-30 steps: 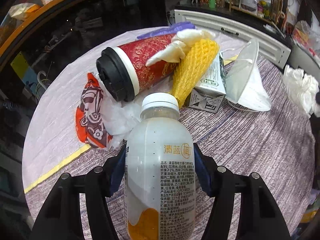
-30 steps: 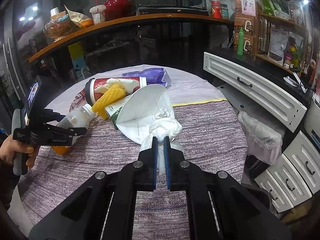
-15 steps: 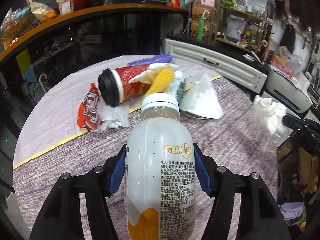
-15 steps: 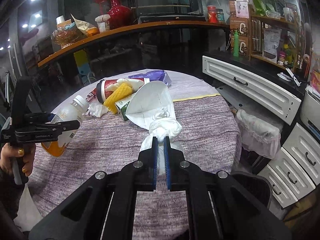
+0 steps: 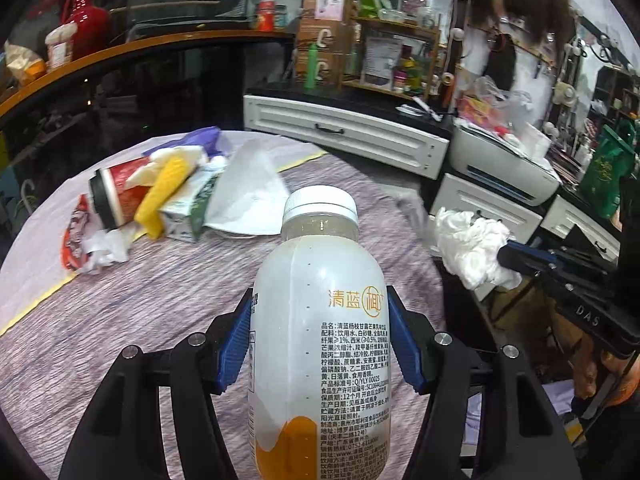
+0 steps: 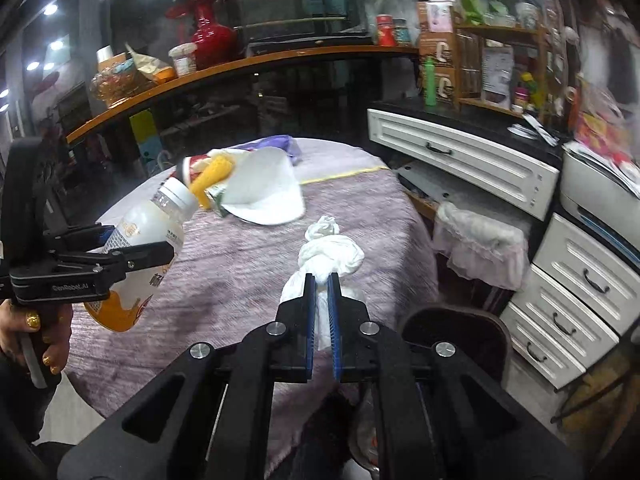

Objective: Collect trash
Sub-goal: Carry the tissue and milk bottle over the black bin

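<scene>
My left gripper (image 5: 318,324) is shut on a cloudy plastic bottle (image 5: 320,344) with a white cap and a little orange drink at the bottom; it hangs above the round table (image 5: 160,320). The right wrist view shows the same bottle (image 6: 140,236) at the left. My right gripper (image 6: 322,284) is shut on a crumpled white tissue (image 6: 328,252), also seen as the tissue (image 5: 468,252) at the table's right edge. A trash pile stays on the far side: a red cup (image 5: 116,188), yellow foam net (image 5: 160,192), carton (image 5: 188,212), white mask (image 5: 248,196), orange wrapper (image 5: 72,236).
White drawer cabinets (image 6: 460,160) line the right side, with a printer (image 5: 500,168) on top. A dark round bin (image 6: 452,336) stands on the floor below the table's right edge. A lace-covered stool (image 6: 480,244) sits between table and drawers. A person's hand (image 6: 36,332) holds the left gripper's handle.
Both grippers have drawn back from the trash pile and swung right, each keeping its load. The pile looks smaller and further left; the cabinets and bin have come into view.
</scene>
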